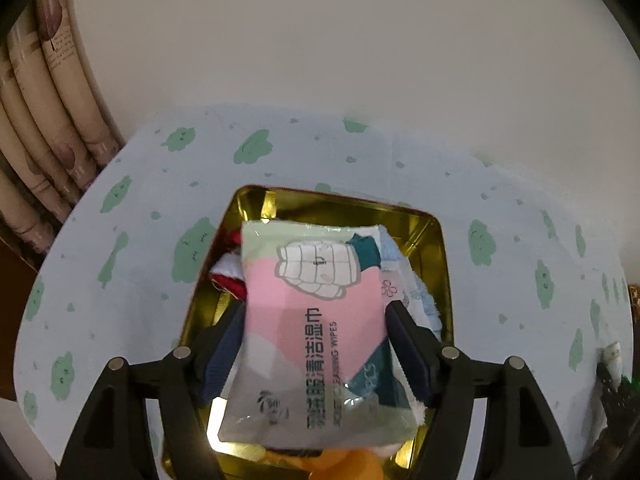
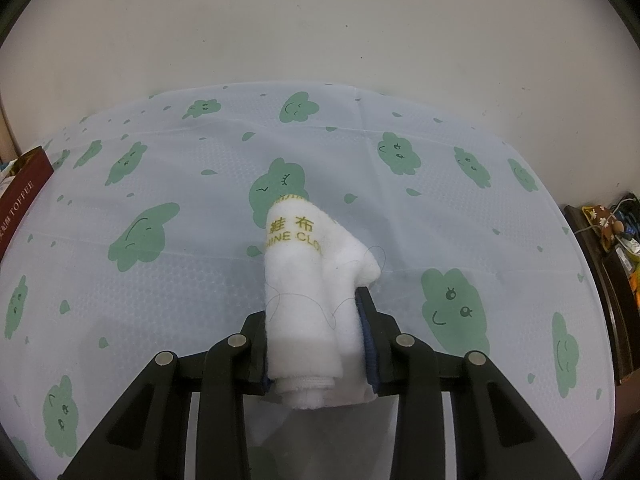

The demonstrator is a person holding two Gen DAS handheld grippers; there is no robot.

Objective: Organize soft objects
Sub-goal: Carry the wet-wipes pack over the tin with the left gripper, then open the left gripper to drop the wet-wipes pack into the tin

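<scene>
In the left wrist view my left gripper (image 1: pixel 316 312) is shut on a pink and green pack of cleaning wipes (image 1: pixel 316 328) and holds it over a gold metal tin (image 1: pixel 434 248). Under the pack lie a red and white cloth (image 1: pixel 226 276), a light blue cloth (image 1: pixel 416 280) and something orange (image 1: pixel 344 462). In the right wrist view my right gripper (image 2: pixel 316 304) is shut on a folded white cloth (image 2: pixel 308 292) with gold lettering, held above the tablecloth (image 2: pixel 160 280).
The table is covered by a pale blue cloth with green cloud faces (image 1: pixel 120 240). Rolled paper tubes (image 1: pixel 44 120) stand at the left. A dark red toffee box (image 2: pixel 20 196) sits at the table's left edge. Cluttered dark furniture (image 2: pixel 612 248) stands at the right.
</scene>
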